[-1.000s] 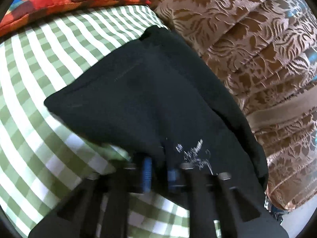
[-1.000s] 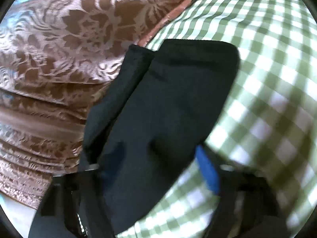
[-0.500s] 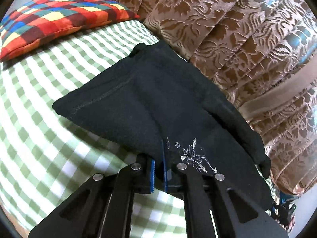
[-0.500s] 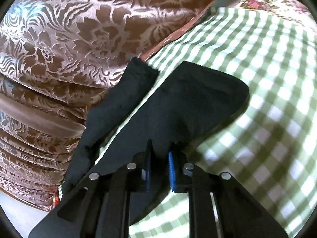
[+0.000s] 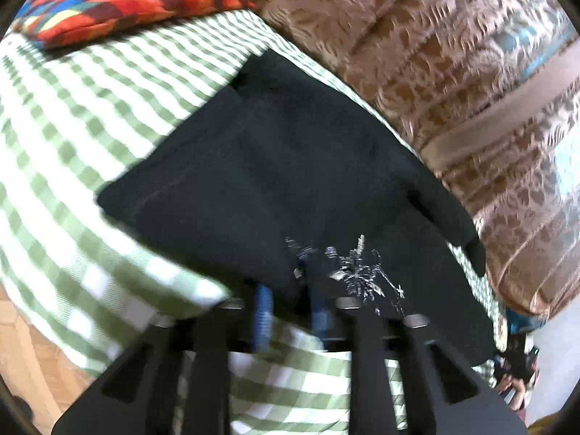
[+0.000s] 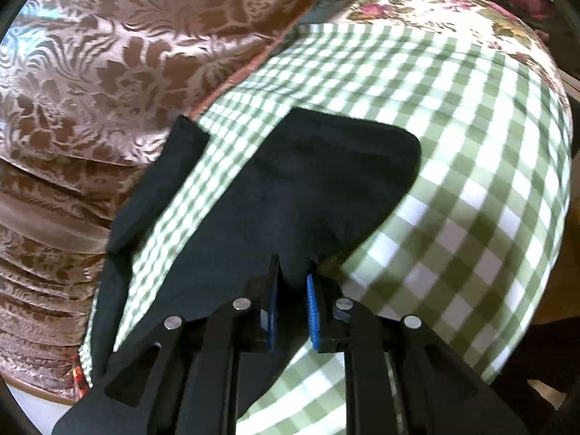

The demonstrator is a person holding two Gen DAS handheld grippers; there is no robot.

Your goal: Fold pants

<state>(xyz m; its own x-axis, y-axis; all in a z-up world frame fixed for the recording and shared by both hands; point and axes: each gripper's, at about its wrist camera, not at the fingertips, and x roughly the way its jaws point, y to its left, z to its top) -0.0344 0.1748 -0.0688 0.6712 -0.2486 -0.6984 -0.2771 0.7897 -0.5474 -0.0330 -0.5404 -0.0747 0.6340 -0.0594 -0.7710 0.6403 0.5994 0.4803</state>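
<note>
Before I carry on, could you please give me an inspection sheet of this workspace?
Surface: green checked cloth over a rounded top.
Job's things: black pants, lying partly folded, with a pale print at the near edge.
Clutter: patchwork cushion at the far end; floral fabric beyond the cloth.
Grippers: left tongs have just been opening, pants edge between the pads, seemingly unpressed; right tongs have just been closing and pinch the pants' edge.
Cables: nothing seen.
Surroundings: brown patterned drape alongside; wooden floor.
</note>
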